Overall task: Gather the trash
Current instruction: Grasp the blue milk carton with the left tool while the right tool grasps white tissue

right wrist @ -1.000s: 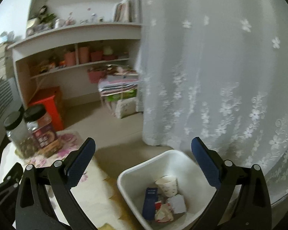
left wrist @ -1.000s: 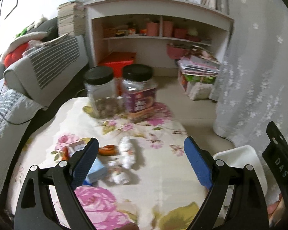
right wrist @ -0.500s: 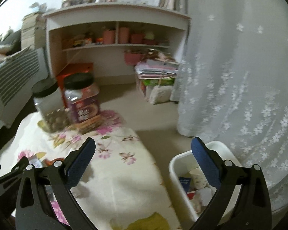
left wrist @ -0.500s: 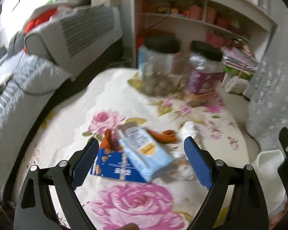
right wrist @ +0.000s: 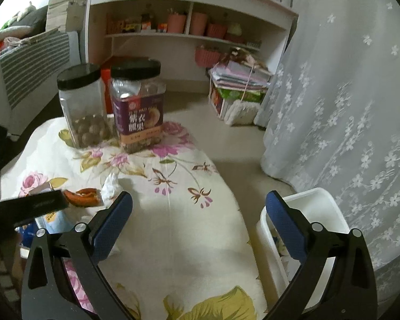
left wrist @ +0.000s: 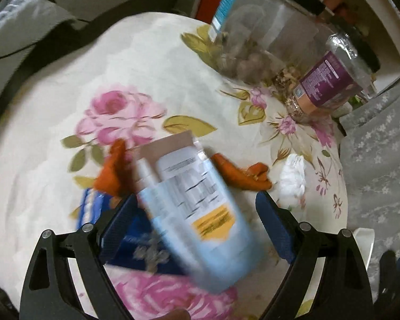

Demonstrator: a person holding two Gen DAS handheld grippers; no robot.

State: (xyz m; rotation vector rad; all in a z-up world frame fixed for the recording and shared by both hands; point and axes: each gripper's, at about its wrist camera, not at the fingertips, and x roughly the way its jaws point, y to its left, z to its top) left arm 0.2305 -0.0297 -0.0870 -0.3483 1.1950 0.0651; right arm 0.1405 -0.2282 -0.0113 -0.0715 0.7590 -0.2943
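Trash lies on the flowered tablecloth [left wrist: 120, 61]: a light blue carton [left wrist: 194, 202] on top of a dark blue packet [left wrist: 144, 250], orange peel [left wrist: 242, 176] and a crumpled white tissue [left wrist: 293, 178]. My left gripper [left wrist: 197, 213] points steeply down over the carton and is open; the carton lies between its blue pads [left wrist: 272, 218], and the right pad stands apart from it. My right gripper [right wrist: 200, 218] is open with nothing in it, above the table's near right edge. Beside it, the white bin [right wrist: 320, 200] stands on the floor with trash inside.
Two black-lidded jars [right wrist: 82, 106] [right wrist: 137, 106] stand at the table's far end. Behind them are a white shelf unit [right wrist: 189, 8] and a stack of papers [right wrist: 240, 80]. A lace curtain [right wrist: 346, 106] hangs at the right, and a striped sofa [right wrist: 26, 66] is at the left.
My left gripper has dropped and tilted down over the trash, so the carton now fills the space between its fingers. My right gripper has swung from the bin toward the table.
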